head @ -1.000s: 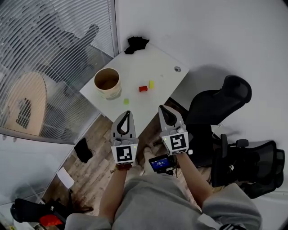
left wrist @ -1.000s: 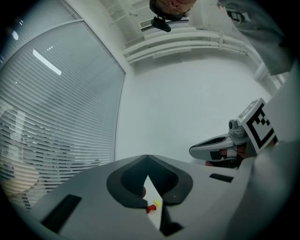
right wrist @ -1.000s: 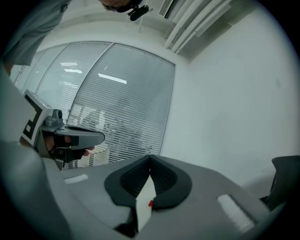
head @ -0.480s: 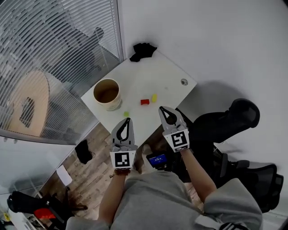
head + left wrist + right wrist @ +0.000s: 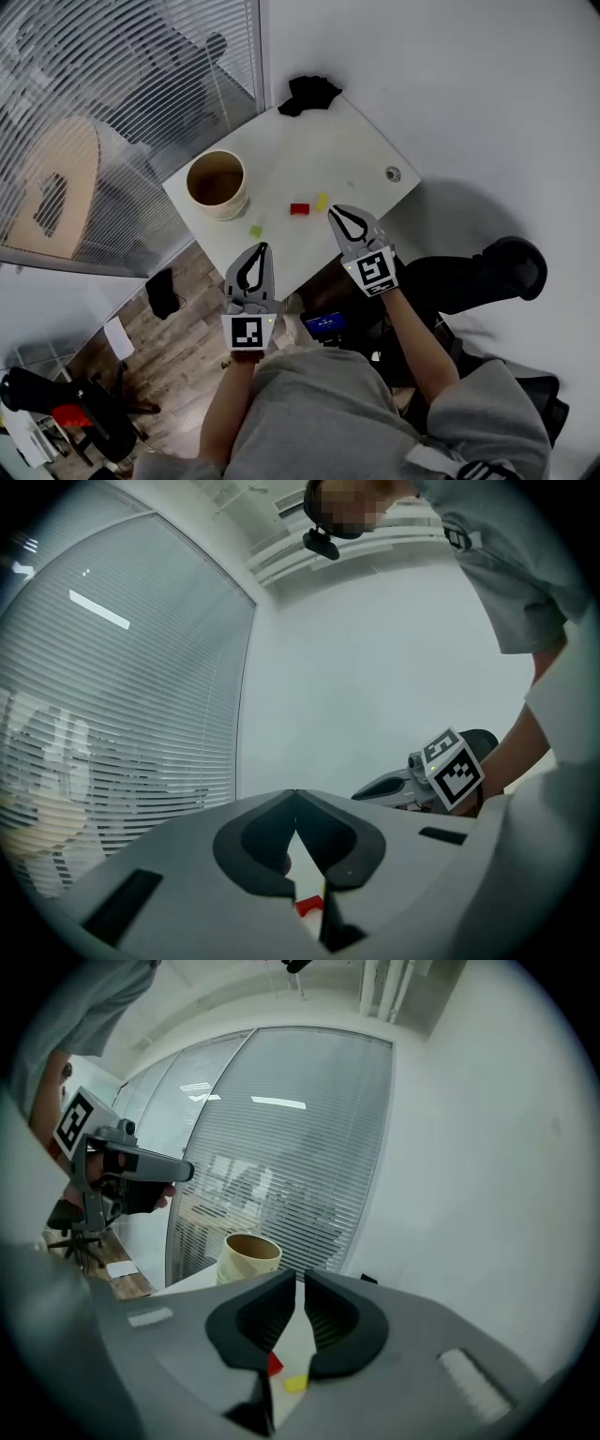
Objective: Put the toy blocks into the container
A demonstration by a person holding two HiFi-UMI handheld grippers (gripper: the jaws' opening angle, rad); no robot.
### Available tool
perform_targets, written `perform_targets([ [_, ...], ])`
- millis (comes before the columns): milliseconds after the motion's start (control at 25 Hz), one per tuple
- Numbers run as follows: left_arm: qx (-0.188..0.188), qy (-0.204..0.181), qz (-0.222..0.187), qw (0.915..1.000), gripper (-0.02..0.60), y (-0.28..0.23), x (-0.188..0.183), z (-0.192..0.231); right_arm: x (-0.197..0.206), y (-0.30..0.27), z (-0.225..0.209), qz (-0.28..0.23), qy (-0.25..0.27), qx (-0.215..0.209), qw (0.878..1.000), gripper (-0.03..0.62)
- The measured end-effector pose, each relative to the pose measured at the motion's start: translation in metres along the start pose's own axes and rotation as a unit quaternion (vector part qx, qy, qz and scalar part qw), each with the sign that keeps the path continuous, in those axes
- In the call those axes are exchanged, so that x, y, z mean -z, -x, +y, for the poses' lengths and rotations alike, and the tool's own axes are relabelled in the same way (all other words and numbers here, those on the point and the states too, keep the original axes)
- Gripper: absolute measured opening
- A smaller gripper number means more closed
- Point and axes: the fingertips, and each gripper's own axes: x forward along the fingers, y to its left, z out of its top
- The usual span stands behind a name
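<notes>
On the white table (image 5: 281, 150) stand a tan round container (image 5: 217, 183), a red block (image 5: 300, 209), a yellow block (image 5: 322, 202) and a green block (image 5: 255, 231). My left gripper (image 5: 261, 247) hangs over the table's near edge, shut and empty, just beyond the green block. My right gripper (image 5: 334, 212) points at the yellow block; its jaws are opening, a narrow gap shows, and nothing is between them. The right gripper view looks past the right gripper (image 5: 301, 1275) to the red block (image 5: 274, 1364), the yellow block (image 5: 294, 1384) and the container (image 5: 249, 1255). In the left gripper view the left gripper (image 5: 295, 794) frames the red block (image 5: 309, 907).
A black object (image 5: 312, 92) lies at the table's far corner. A round cable grommet (image 5: 393, 173) sits near the right edge. Window blinds (image 5: 112, 103) run along the left, a white wall behind. A black office chair (image 5: 487, 272) stands at the right.
Both grippers have come forward to the table's near edge. The right gripper's tips now sit beside the yellow block. The blocks and the container have not moved.
</notes>
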Motion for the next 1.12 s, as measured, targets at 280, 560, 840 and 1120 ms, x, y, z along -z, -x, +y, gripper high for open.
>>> perform_targets([
  [280, -0.009, -0.001, 0.003, 1.0, 0.008, -0.012, 0.009, 0.02, 0.031, -0.035, 0.007, 0.028, 0.018, -0.059, 0.998, 0.054],
  [560, -0.002, 0.004, 0.009, 1.0, 0.008, -0.016, 0.01, 0.035, 0.093, -0.063, 0.001, 0.1, 0.046, -0.101, 0.989, 0.094],
  [840, -0.007, 0.008, 0.027, 0.9996, 0.008, -0.016, 0.015, 0.049, 0.149, -0.087, 0.004, 0.17, 0.112, -0.183, 0.962, 0.161],
  [1120, -0.018, 0.002, 0.03, 0.9994, 0.008, -0.022, 0.02, 0.066, 0.186, -0.105, -0.001, 0.217, 0.111, -0.229, 0.942, 0.203],
])
